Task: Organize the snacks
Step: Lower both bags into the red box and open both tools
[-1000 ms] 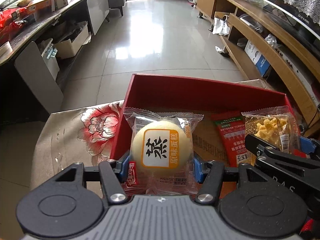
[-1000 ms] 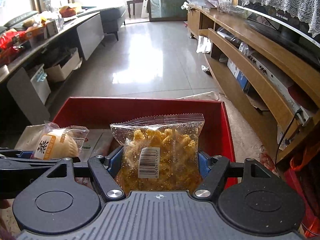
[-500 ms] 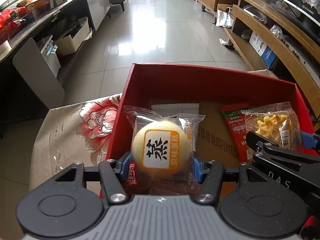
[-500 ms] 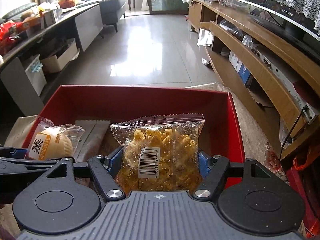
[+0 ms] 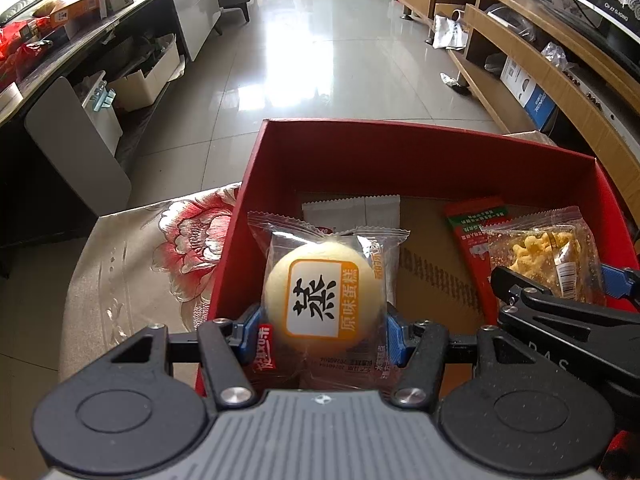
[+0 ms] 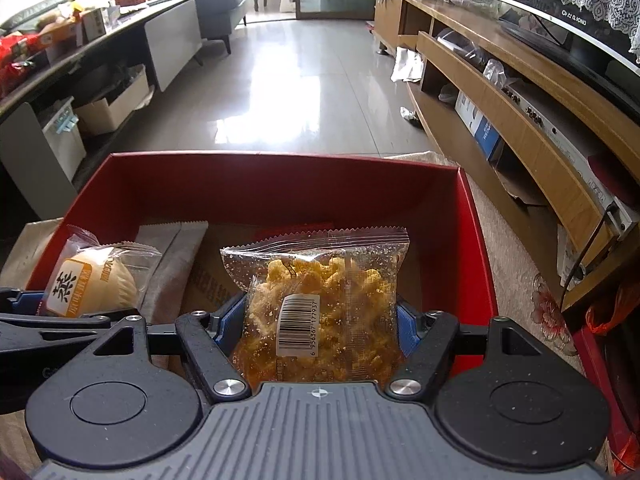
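Two hand-held grippers hang side by side over an open red box [image 5: 420, 160], each carrying a snack. The left gripper [image 5: 322, 332] is clamped narrow on a round steamed cake [image 5: 320, 300] in a clear wrapper, its blue pads [image 5: 394, 338] pressing the cake at 3 and 9 o'clock. The right gripper [image 6: 320, 320] is clamped at a middling width on a clear bag of yellow twisted crisps [image 6: 324, 304], barcode facing the camera.

Both packets sit above the near half of the box, the cake toward 9 o'clock, the crisps toward 3 o'clock. On the cardboard floor of the box lie a pale flat packet [image 5: 352, 212] at 12 o'clock from the cake and a red and green packet [image 5: 468, 232] beside the crisps.

To finish the step well, it seems best to lower each packet onto bare floor beside those already there, then open the pads only once the packet rests, so nothing drops or piles up.

The box stands on a table under a beige cloth [image 5: 132, 256] printed with a red flower. Beyond it runs a glossy tiled floor [image 5: 320, 60], with long wooden shelving [image 6: 520, 92] at 2 o'clock and a cluttered dark counter [image 5: 80, 20] at 10 o'clock.
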`<state>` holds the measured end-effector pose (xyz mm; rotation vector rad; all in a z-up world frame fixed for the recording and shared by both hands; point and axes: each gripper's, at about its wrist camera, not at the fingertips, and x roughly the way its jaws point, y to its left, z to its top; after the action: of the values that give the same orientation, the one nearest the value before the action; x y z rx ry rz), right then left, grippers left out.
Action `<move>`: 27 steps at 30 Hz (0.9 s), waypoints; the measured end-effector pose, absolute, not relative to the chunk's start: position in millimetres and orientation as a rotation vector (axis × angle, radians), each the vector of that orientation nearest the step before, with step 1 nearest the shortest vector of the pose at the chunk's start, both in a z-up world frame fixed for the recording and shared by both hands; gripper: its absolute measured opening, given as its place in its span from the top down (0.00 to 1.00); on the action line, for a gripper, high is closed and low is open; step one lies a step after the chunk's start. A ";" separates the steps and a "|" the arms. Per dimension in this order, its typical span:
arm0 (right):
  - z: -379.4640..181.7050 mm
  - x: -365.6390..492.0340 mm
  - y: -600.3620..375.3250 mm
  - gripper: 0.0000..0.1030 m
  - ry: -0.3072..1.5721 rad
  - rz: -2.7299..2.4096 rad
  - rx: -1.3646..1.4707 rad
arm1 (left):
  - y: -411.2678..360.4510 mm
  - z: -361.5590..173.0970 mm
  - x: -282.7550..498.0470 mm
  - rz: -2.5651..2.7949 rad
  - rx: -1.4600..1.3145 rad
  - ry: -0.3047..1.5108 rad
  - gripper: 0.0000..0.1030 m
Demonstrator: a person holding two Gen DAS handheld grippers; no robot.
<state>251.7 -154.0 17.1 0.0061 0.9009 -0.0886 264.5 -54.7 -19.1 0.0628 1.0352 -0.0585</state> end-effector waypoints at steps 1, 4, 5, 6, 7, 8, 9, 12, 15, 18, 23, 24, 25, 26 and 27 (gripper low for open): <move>16.6 252.5 -153.4 0.24 0.903 -0.089 0.005 | -54.8 -19.5 264.5 -0.058 0.063 1.035 0.45; 13.0 253.9 -152.6 0.24 0.914 -0.091 -0.002 | -54.9 -19.7 264.7 -0.057 0.064 1.037 0.45; 11.5 253.9 -152.6 0.24 0.918 -0.090 -0.004 | -55.3 -20.3 264.6 -0.058 0.064 1.038 0.45; 10.1 253.7 -152.9 0.24 0.921 -0.091 -0.006 | -55.8 -21.0 264.5 -0.058 0.065 1.039 0.45; 9.1 253.0 -153.3 0.24 0.923 -0.092 -0.008 | -55.7 -22.0 264.4 -0.058 0.064 1.040 0.45; 8.7 253.5 -153.7 0.24 0.923 -0.091 -0.010 | -55.8 -22.4 264.0 -0.057 0.064 1.040 0.45; 8.8 253.6 -153.9 0.24 0.924 -0.091 -0.010 | -55.6 -22.3 263.8 -0.057 0.063 1.040 0.45; 8.6 253.4 -154.1 0.23 0.924 -0.091 -0.011 | -56.2 -22.6 263.9 -0.057 0.069 1.040 0.45; 7.3 253.5 -154.1 0.23 0.928 -0.094 -0.016 | -56.1 -22.4 264.1 -0.054 0.073 1.042 0.44; 6.7 253.1 -154.8 0.23 0.930 -0.096 -0.020 | -57.0 -21.3 263.8 -0.053 0.072 1.043 0.43; 7.9 251.1 -154.9 0.22 0.927 -0.098 -0.017 | -55.4 -18.7 264.3 -0.054 0.063 1.044 0.40; 8.4 250.8 -155.0 0.22 0.926 -0.100 -0.016 | -54.9 -17.6 264.1 -0.054 0.061 1.043 0.39; 8.9 250.4 -155.4 0.22 0.924 -0.101 -0.014 | -54.6 -16.6 264.1 -0.055 0.059 1.041 0.38; 9.4 249.7 -156.2 0.21 0.922 -0.102 -0.012 | -54.3 -15.5 263.7 -0.056 0.059 1.038 0.38; 10.1 249.1 -156.9 0.20 0.920 -0.103 -0.009 | -54.0 -14.4 263.2 -0.057 0.057 1.034 0.37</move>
<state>249.1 -156.9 10.1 -0.0093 0.9199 -0.1030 263.2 -54.0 -14.4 0.0574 1.0343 -0.0573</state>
